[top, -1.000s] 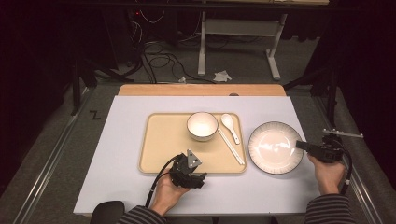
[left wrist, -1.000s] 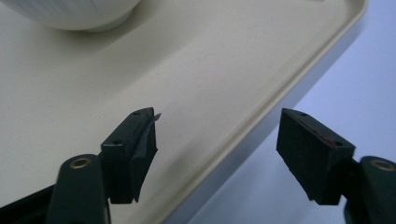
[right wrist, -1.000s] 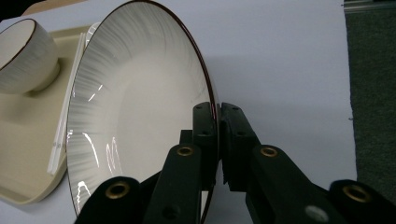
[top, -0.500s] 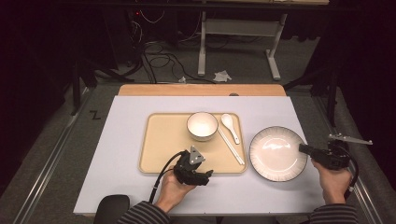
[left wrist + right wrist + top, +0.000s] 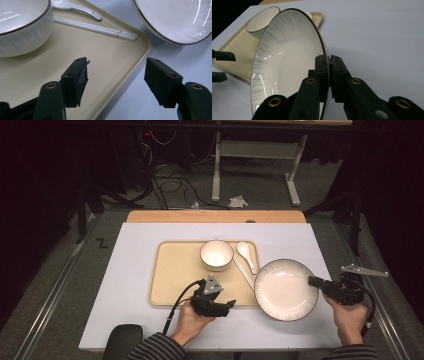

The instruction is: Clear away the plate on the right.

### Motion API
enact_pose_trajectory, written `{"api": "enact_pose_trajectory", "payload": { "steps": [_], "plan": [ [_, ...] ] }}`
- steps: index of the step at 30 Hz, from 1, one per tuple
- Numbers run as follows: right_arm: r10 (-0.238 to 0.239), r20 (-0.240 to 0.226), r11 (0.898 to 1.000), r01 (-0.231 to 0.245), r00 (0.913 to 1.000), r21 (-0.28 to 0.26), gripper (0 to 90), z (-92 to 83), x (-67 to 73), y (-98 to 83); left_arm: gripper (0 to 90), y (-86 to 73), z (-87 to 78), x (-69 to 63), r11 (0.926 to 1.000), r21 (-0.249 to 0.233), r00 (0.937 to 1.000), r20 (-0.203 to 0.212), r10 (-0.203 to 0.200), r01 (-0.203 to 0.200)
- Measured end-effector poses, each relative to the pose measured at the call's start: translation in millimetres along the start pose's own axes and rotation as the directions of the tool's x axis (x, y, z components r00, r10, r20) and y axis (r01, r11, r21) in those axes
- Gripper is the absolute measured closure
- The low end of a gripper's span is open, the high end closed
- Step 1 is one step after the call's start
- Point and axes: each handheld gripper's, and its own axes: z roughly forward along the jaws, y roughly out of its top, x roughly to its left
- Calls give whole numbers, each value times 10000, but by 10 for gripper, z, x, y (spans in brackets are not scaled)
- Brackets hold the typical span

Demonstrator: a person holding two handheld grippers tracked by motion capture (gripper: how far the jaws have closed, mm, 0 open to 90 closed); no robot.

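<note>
My right gripper (image 5: 314,281) (image 5: 329,75) is shut on the right rim of a large white plate (image 5: 285,290) (image 5: 287,62) with a dark edge. The plate is tilted off the white table cover. My left gripper (image 5: 227,306) (image 5: 116,72) stands open over the front right corner of the beige tray (image 5: 175,270) (image 5: 112,57). Its jaws have just been closing, with the tray's edge under the gap and no pad touching it. On the tray are a white bowl (image 5: 216,255) (image 5: 20,27), a white spoon (image 5: 246,255) (image 5: 80,10) and white chopsticks (image 5: 243,272) (image 5: 100,28).
The white cover (image 5: 135,285) has bare room left of the tray and along the front. A dark round object (image 5: 122,340) sits at the front edge by the left forearm. Cables and a desk frame (image 5: 250,150) lie on the floor beyond the table.
The plate has shifted toward the front and slightly left, its left rim now over the tray's right edge. The right hand drew back toward the front. The left hand stayed about in place.
</note>
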Motion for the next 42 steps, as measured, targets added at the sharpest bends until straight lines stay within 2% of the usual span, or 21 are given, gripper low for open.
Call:
{"api": "enact_pose_trajectory", "payload": {
  "steps": [4, 8, 16, 20, 23, 24, 28, 33, 36, 39, 41, 42],
  "plan": [
    [-112, -197, 9999, 112, 9997, 12, 869, -35, 90, -13, 390, 33, 10, -8, 9995, -313, 9998, 215, -17, 24],
    [-508, -302, 9987, 505, 9983, -107, 869, -48, 226, -18, 396, 63, 11, -29, 9976, -682, 9971, 754, -101, 153],
    [-799, -998, 9968, 801, 9918, -19, 868, 31, 451, 0, 426, 105, -14, -68, 9942, -1061, 9946, 1037, -61, 172],
    [-1088, -1323, 9939, 1099, 9852, 11, 866, 114, 566, 18, 480, 124, -11, -47, 9938, -1035, 9932, 1124, -300, 417],
    [-1113, -1636, 9929, 1167, 9802, 232, 867, 183, 641, 26, 502, 134, -3, -34, 9922, -1038, 9899, 1306, -555, 693],
    [-1265, -1691, 9908, 1328, 9774, 259, 867, 205, 659, 29, 508, 137, -1, -36, 9921, -1039, 9896, 1323, -568, 709],
    [-1320, -1819, 9889, 1421, 9744, 432, 866, 266, 748, 56, 568, 141, 7, -41, 9918, -1022, 9895, 1298, -636, 772],
    [-1395, -2185, 9867, 1541, 9658, 509, 865, 376, 830, 94, 673, 145, 15, -4, 9896, -868, 9865, 1269, -1036, 1151],
    [-1625, -2352, 9826, 1790, 9583, 504, 865, 447, 908, 119, 705, 142, 0, 21, 9883, -738, 9849, 1205, -1244, 1338],
    [-1802, -2672, 9780, 2014, 9467, 542, 865, 529, 985, 151, 761, 125, -2, 25, 9840, -717, 9802, 1256, -1534, 1632],
    [-1825, -2833, 9766, 2070, 9415, 590, 866, 574, 1049, 178, 788, 108, -12, 44, 9839, -597, 9785, 1300, -1598, 1686],
    [-1919, -2901, 9745, 2171, 9376, 570, 865, 599, 1076, 191, 795, 98, -16, 53, 9815, -589, 9756, 1349, -1732, 1824]
  ]
}}
